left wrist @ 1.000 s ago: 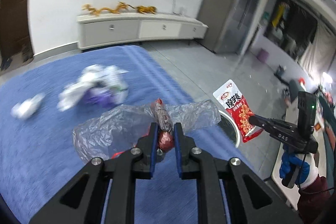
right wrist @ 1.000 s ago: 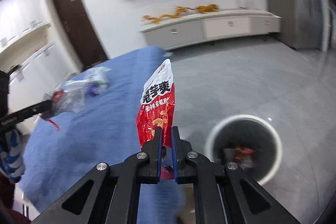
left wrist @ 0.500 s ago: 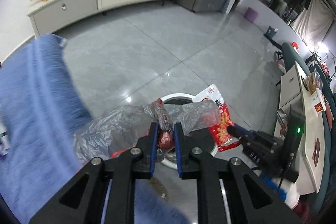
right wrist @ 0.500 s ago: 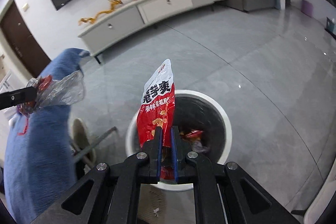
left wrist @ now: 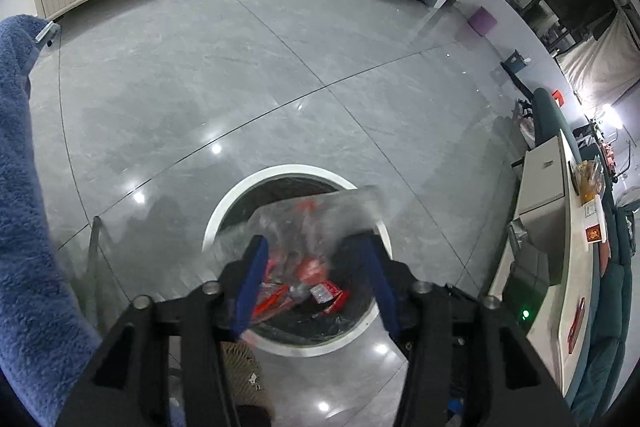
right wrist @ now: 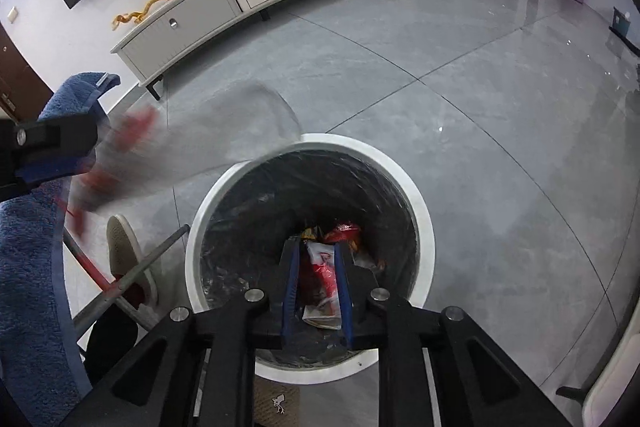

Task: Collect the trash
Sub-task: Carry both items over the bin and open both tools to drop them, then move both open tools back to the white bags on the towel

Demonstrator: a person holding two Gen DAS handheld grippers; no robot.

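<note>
Trash hung over the white bin [right wrist: 420, 219] — left tongs [left wrist: 312, 275] opening, clear plastic bag [left wrist: 316, 215] loose between them; right tongs [right wrist: 318, 287] opening around the red snack packet [right wrist: 320, 275]. Both looked light, limp, slippery.

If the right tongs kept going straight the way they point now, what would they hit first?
Most likely the red snack packet between the opening jaws of the right tongs, then the trash heaped inside the white-rimmed bin below. Depth is hard to judge through the fisheye.
</note>
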